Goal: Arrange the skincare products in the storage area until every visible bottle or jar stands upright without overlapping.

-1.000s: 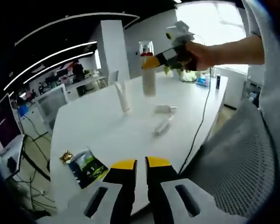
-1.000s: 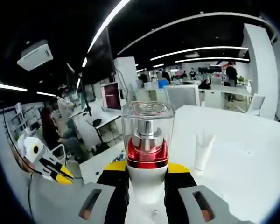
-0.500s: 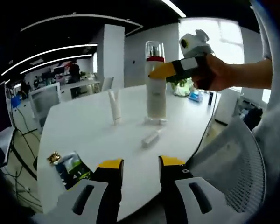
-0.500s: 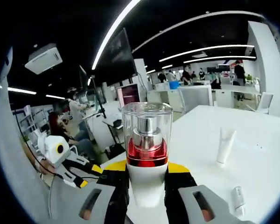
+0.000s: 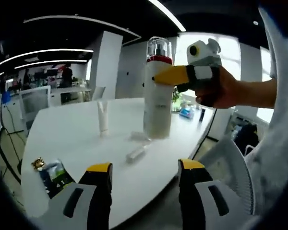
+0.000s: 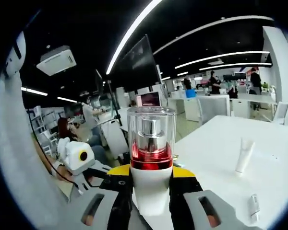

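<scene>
Task approx. half done: a white tube [image 5: 103, 118] is stood upright on the counter [image 5: 62, 139], while two small items [image 5: 137, 153] are seen lying flat and are left to be righted. The pump bottle [image 5: 158, 91] is clenched upright by the right tool [image 6: 151, 178], base seemingly at the counter; the left tool [image 5: 144, 168] is held released, near the counter edge.

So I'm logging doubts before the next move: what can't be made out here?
- Pump bottle base, left gripper view: whether it touches the table is unclear.
- Bottle's lower body, right gripper view: hidden by the right gripper.
- Small lying tubes: labels too small.
</scene>
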{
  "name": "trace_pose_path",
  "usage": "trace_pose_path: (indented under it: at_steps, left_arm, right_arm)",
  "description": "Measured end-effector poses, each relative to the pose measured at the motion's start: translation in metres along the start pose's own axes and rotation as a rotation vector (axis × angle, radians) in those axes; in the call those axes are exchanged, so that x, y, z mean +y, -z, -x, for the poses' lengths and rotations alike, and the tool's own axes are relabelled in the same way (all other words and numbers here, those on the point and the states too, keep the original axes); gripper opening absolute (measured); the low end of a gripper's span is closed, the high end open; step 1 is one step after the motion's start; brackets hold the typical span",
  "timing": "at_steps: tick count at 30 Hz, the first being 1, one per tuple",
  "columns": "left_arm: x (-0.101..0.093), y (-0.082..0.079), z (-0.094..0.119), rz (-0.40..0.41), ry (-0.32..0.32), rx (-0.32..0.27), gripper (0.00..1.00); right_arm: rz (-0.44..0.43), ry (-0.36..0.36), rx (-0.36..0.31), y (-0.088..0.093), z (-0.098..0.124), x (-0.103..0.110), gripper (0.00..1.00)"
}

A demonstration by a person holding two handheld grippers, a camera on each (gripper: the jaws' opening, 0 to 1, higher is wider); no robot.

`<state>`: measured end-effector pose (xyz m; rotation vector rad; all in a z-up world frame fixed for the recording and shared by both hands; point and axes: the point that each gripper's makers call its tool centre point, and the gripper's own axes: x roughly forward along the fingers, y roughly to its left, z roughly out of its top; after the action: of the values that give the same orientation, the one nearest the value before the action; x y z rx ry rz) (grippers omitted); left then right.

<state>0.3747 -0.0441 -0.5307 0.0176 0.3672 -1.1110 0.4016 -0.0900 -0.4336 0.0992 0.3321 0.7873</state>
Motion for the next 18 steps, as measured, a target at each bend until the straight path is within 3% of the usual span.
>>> trace_pose_path:
  at_steps: [4,7,12,18]
  left_arm:
    - [-0.005,-0.002,0.0,0.038,0.037,-0.012,0.57]
    - [-0.023,-0.004,0.002,0.087,0.135,-0.015,0.57]
    - [-0.039,-0.011,0.006,0.154,0.243,-0.031,0.56]
    - [-0.045,-0.014,0.01,0.167,0.284,-0.038,0.54]
  right_arm:
    - [0.023,-0.051,0.003,0.001,0.0,0.016,0.21]
    - [0.033,-0.095,0.007,0.003,-0.002,0.031,0.22]
    - [0.054,-0.156,0.015,0.008,-0.005,0.053,0.22]
    - [0.06,-0.215,0.027,0.016,-0.011,0.072,0.22]
